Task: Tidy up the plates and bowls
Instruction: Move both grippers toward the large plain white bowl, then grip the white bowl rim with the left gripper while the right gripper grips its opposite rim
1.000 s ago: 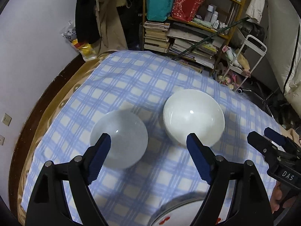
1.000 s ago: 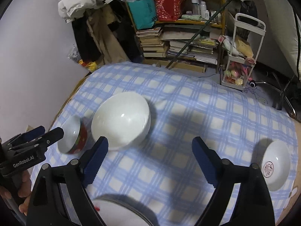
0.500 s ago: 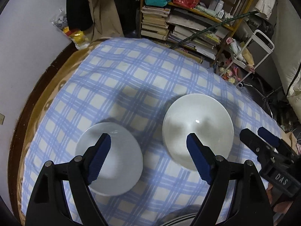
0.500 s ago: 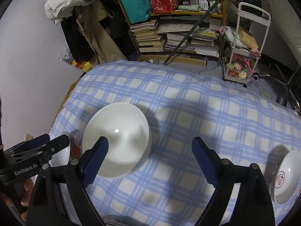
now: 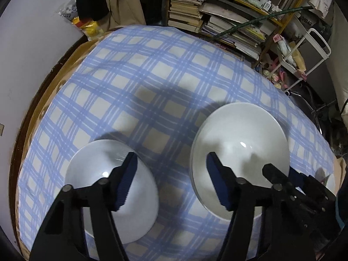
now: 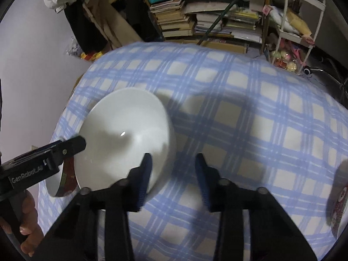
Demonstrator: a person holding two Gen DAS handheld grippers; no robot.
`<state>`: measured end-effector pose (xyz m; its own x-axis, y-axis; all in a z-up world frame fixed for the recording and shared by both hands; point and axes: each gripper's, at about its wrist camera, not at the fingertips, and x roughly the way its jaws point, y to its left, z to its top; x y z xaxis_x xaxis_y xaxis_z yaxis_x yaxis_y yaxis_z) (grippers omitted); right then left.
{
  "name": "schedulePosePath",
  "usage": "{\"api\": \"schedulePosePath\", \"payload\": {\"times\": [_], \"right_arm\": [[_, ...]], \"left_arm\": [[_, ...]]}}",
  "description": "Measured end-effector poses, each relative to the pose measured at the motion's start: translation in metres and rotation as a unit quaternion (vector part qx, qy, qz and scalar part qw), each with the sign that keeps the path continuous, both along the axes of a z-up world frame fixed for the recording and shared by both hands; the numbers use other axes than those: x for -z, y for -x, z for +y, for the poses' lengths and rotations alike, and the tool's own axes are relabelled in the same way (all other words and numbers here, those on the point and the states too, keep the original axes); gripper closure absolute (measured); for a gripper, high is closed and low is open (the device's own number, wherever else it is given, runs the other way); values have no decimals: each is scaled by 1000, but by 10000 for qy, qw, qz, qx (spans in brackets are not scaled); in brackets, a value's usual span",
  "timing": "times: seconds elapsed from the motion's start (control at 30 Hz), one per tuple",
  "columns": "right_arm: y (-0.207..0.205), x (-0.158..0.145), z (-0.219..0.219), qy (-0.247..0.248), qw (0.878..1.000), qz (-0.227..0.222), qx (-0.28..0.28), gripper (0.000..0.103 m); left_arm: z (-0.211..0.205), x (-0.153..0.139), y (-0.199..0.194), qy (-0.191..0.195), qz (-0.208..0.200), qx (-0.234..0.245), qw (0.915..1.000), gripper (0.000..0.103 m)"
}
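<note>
- The large white bowl (image 5: pixel 239 152) sits at the right centre of the left wrist view, on the blue checked tablecloth (image 5: pixel 163 76); in the right wrist view it lies at the left centre.
- A smaller bowl (image 5: pixel 113 184), white inside with a red patterned outside, rests at the lower left of the left wrist view, apart from the large one.
- A small dish (image 6: pixel 339 195) with a red mark shows blurred at the right edge of the right wrist view, well apart from the bowls.
- Both bowls look like glazed ceramic: stiff, smooth, probably slippery, and liable to chip if knocked together. I judge the rim the best place to pinch, one pad inside and one outside.
- The left gripper (image 5: pixel 171 180) points steeply down, its jaws half wide and closing; its left pad is over the smaller bowl's right rim, the right pad over the large bowl's left rim, and only cloth lies between.
- The right gripper (image 6: pixel 174 176) also tilts steeply down, its jaws narrow and closing; the large bowl's near rim lies by its left pad, and whether it is pressed I cannot tell.
- A hand (image 6: pixel 26 224) holds the left gripper's handle at the lower left.
</note>
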<state>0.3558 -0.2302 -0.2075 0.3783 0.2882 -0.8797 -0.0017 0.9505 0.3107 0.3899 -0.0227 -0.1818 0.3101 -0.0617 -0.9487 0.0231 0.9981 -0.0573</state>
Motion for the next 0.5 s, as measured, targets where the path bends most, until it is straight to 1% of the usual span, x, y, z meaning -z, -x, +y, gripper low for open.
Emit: {"api": "schedulePosePath", "payload": {"times": [0.07,0.13,0.17,0.37,0.5], "right_arm": [[1,2,4,-15,10000,-22,-60,78],[2,4,7,63,9999,-43,-108,79],[3,4,7,114,9998,-59,-125,80],[5,7,4,0,10000,-11,-81,80],[6,9,4,63,10000,4,-74,80]], "left_arm": [[0,1,0,34,-69,-50,10000,58],[0,1,-1,170,-62,-39,9998,58],[-1,1,-1,163,-68,-25,9998,58],[-8,-7,1,-106,-166,96,9998,58],[-11,-14,2,-107,-279,79,9995,58]]}}
